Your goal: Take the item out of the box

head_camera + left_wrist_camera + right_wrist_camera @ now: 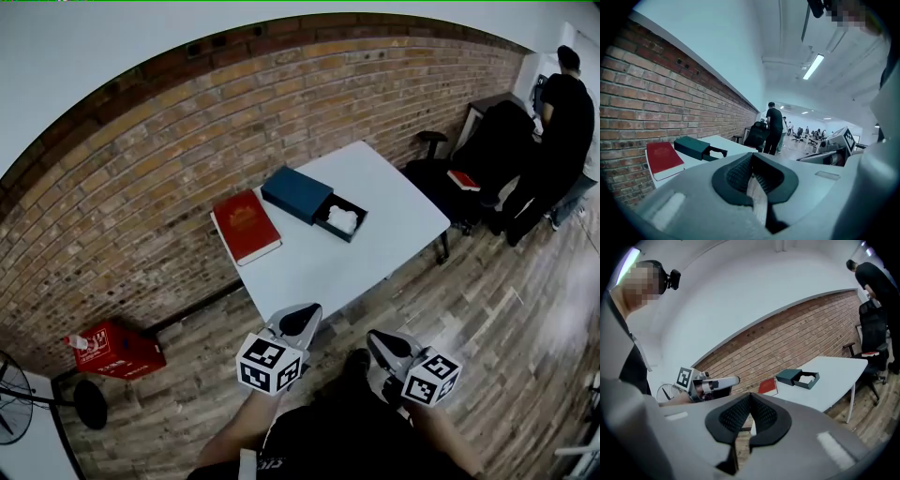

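Note:
A dark teal box lies on the white table, its inner tray slid out to the right. In the tray rests a white item. Both grippers hang short of the table's near edge, above the floor. My left gripper is shut with nothing in it. My right gripper looks shut and empty too. From the left gripper view, the box sits beyond the shut left gripper. The right gripper view has the box far beyond the right gripper.
A red book lies left of the box. The brick wall runs behind the table. On the floor at left stand a red case and a fan. A person and an office chair are at back right.

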A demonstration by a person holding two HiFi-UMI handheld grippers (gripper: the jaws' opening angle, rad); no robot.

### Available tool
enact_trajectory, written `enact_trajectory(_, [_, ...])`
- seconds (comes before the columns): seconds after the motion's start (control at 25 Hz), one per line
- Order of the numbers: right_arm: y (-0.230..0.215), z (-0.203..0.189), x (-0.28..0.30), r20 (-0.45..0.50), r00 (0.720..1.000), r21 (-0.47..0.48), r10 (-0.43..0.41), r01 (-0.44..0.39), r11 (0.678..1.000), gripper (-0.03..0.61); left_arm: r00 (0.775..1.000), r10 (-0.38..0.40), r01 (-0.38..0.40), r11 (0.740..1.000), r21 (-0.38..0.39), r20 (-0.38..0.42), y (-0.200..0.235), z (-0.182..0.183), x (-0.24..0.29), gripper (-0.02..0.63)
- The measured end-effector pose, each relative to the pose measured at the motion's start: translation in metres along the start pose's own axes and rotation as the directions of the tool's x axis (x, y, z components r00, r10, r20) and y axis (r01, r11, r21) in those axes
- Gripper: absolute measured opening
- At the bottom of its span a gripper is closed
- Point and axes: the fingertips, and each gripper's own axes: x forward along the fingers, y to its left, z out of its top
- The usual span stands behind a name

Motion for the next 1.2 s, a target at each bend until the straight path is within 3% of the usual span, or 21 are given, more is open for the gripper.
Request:
enact_trajectory(0.16, [-0.06, 0.035, 0.006, 0.015, 1.0, 0.005, -0.02, 0.02, 1.0, 0.0, 0.999, 0.034, -0.034, 0.999, 0.001, 0.02, 0.022, 0.031, 0.051, 0.003])
enact_trajectory(0.4, [-0.142, 0.088, 0.011, 0.04, 0.999, 0.021, -0.027, 0.027, 0.999, 0.0, 0.999, 0.027, -0.03, 0.997, 0.066, 0.038, 0.025, 0.079, 0.126, 0.003])
enact_trajectory(0.72, [-0.209, 0.125, 0.033, 0.025, 1.0, 0.02, -0.006, 0.006, 1.0, 0.0, 0.998, 0.057, -0.059, 0.997, 0.057, 0.04, 0.039, 0.095, 0.186, 0.003])
enact_trajectory(1.0, [-0.222, 0.138, 0.078, -0.009, 1.0, 0.026, 0.002, -0.002, 1.0, 0.0, 0.995, 0.1, -0.1, 0.995, -0.005, 0.024, 0.09, 0.095, 0.193, 0.003])
enact_trajectory(1.2, [-0.212, 0.142, 0.119, -0.051, 0.999, 0.023, 0.011, -0.01, 1.0, 0.0, 0.997, 0.075, -0.075, 0.997, -0.012, 0.032, 0.123, 0.103, 0.195, 0.003])
